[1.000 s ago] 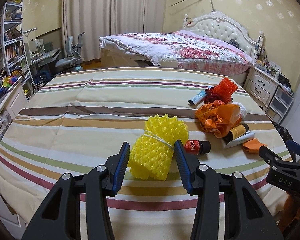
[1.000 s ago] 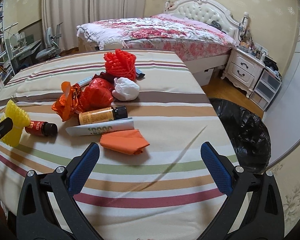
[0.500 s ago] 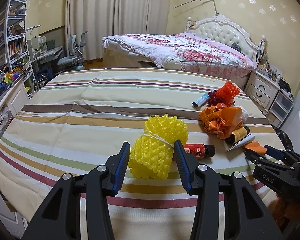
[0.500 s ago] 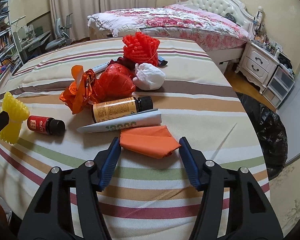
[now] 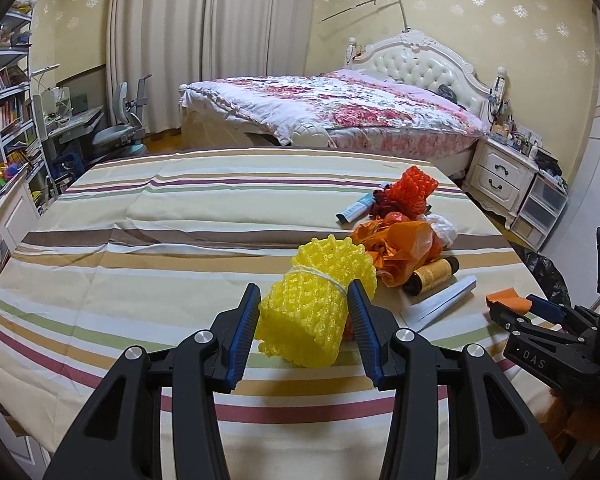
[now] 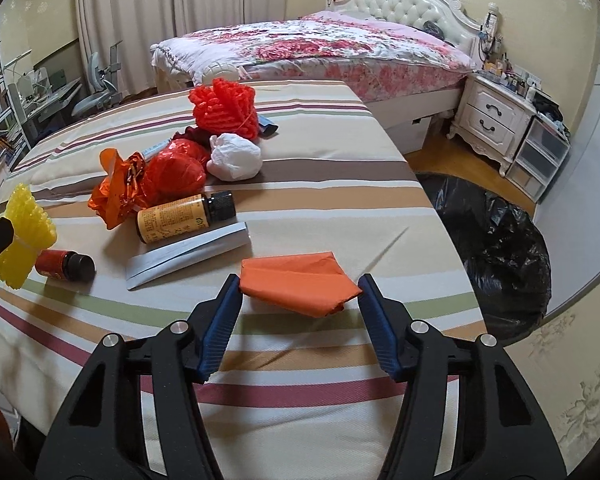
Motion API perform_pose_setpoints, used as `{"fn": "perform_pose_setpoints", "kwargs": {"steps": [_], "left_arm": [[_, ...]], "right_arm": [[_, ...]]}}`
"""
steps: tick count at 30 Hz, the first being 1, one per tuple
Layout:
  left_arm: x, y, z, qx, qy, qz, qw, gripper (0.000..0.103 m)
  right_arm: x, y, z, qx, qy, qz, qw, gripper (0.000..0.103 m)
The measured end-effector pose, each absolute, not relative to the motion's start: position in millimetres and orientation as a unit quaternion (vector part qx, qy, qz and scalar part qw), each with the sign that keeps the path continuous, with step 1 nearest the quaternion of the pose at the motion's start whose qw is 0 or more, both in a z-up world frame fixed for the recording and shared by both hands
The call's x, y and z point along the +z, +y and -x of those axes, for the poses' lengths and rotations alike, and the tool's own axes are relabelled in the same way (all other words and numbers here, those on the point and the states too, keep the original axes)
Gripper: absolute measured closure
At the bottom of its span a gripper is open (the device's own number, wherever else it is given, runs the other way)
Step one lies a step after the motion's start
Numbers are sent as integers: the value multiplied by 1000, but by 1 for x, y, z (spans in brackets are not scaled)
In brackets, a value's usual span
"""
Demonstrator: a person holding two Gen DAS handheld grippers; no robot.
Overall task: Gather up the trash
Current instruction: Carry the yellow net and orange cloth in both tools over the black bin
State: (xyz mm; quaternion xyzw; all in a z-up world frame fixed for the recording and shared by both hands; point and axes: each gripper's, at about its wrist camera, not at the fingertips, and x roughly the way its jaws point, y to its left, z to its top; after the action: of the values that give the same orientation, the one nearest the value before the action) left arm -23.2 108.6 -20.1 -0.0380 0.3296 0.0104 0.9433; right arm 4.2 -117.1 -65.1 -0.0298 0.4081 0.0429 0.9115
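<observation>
My left gripper [image 5: 303,312] is shut on a yellow foam net roll [image 5: 312,304] and holds it just above the striped bedsheet [image 5: 140,240]. The roll also shows at the left of the right wrist view [image 6: 22,240]. My right gripper [image 6: 300,300] is closed onto a folded orange paper [image 6: 298,282], its blue pads touching both ends. Other trash lies on the sheet: a small red bottle [image 6: 64,266], a white folded paper [image 6: 188,254], a brown bottle [image 6: 184,218], orange plastic wrap [image 6: 118,188], a white wad [image 6: 234,156] and a red foam net [image 6: 226,108].
A black trash bag [image 6: 496,248] sits open on the floor right of the bed edge. A second bed [image 5: 340,108] stands behind. A white nightstand [image 6: 496,120] is at the far right. A desk and shelves [image 5: 12,112] are at the left.
My right gripper moved forward and closed around the orange paper. My left gripper lifted the yellow roll slightly and shifted it to the right, covering the red bottle.
</observation>
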Motion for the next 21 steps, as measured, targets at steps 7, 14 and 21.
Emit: {"fn": "perform_pose_setpoints", "kwargs": {"steps": [7,14,21], "left_arm": [[-12,83,16,-24,318,25,947,58],[-5,47,3,-63,305,15,950,58],[-2,2,-20,-113,304,3,946,58]], "right_arm": [[-56,-139,-6,22,396,22,918,45],[-45,-170,-11,-13,380,16,925,45],[-38,-218,-24,-62,367,3,928,45]]}}
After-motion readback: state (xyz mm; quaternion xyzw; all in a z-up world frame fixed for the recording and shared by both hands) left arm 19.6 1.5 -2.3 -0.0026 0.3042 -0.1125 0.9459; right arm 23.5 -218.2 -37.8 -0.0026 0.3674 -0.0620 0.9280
